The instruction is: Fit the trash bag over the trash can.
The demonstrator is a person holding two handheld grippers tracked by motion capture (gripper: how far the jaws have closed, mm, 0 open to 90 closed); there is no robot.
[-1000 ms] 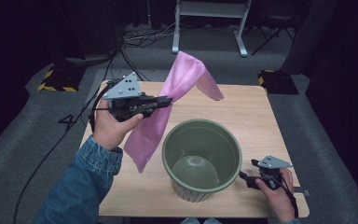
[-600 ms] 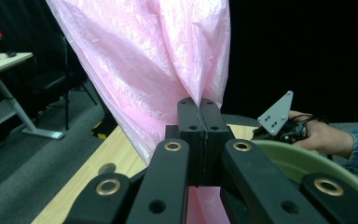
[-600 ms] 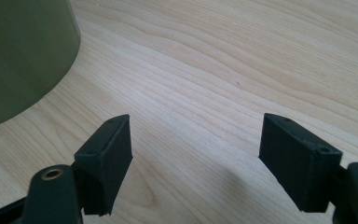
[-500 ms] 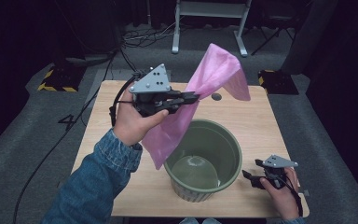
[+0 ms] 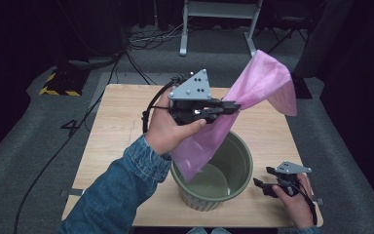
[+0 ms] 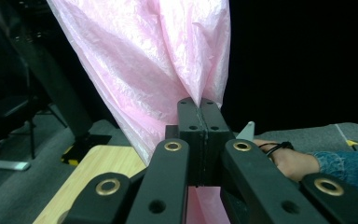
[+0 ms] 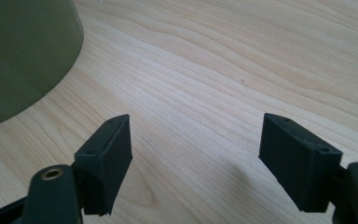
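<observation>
I judged that lining the bin would go best if I kept the pink plastic bag [image 5: 253, 97] pinched near its edge and brought its hanging end straight down through the middle of the green bin [image 5: 233, 183], so the film would not snag or drape outside the rim. A slow descent seemed wise, since thin film swings and clings easily.

My left gripper [image 5: 224, 108] was clenched on a gathered fold of the bag, the jaws pressed flat together with film bunched between them. The bag hung above the wooden table [image 5: 121, 122], its lower end dipping inside the bin's mouth and its upper part billowing up to the right.

My right gripper [image 5: 265, 186] rested low on the table just beside the bin, its jaws spread wide and holding nothing.
</observation>
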